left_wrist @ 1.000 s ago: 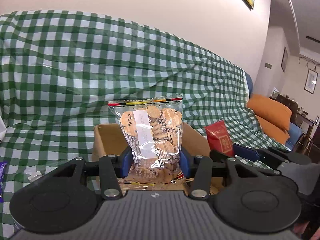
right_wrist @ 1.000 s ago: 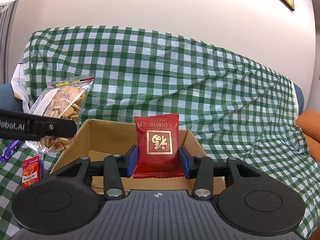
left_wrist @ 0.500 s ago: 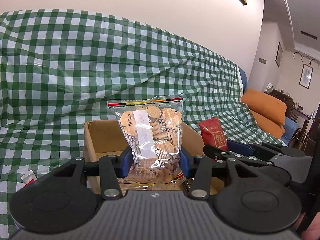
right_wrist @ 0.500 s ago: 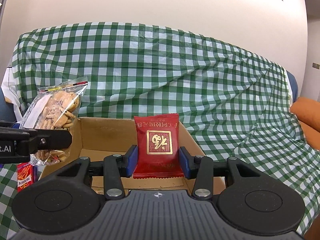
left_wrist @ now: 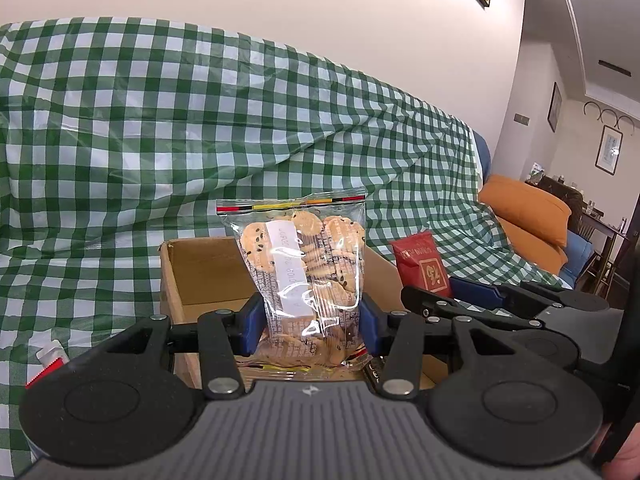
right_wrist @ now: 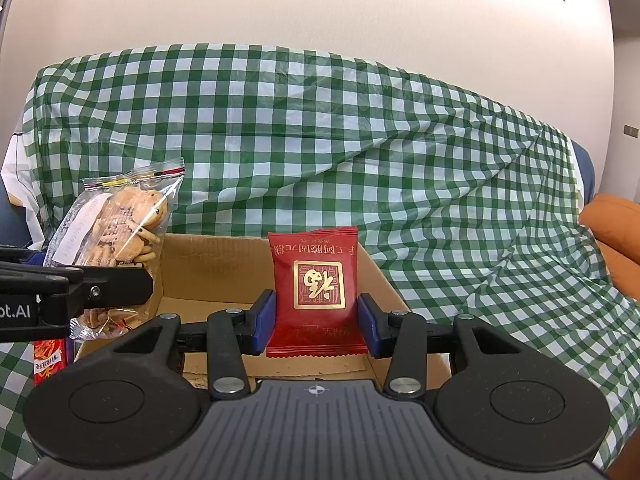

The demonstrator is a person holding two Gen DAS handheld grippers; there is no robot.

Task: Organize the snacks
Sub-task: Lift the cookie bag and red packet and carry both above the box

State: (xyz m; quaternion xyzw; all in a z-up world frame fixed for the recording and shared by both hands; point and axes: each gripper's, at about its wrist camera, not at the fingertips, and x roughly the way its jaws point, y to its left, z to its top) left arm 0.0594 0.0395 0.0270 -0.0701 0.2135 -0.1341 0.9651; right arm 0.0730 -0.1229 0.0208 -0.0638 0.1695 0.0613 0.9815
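Both grippers are loaded right now: the left gripper (left_wrist: pixel 311 326) is clamped on a clear zip bag of cookies (left_wrist: pixel 304 276), the right gripper (right_wrist: pixel 317 326) is pinched on a red snack packet (right_wrist: pixel 316 292). Both packs stand upright, long axis vertical, held just above the near edge of the open cardboard box (right_wrist: pixel 216 272) on the green checked cloth (right_wrist: pixel 320 140). The box sits straight ahead and below both, so my guess is they just lower and drop. Neither hand looks clearly nearer.
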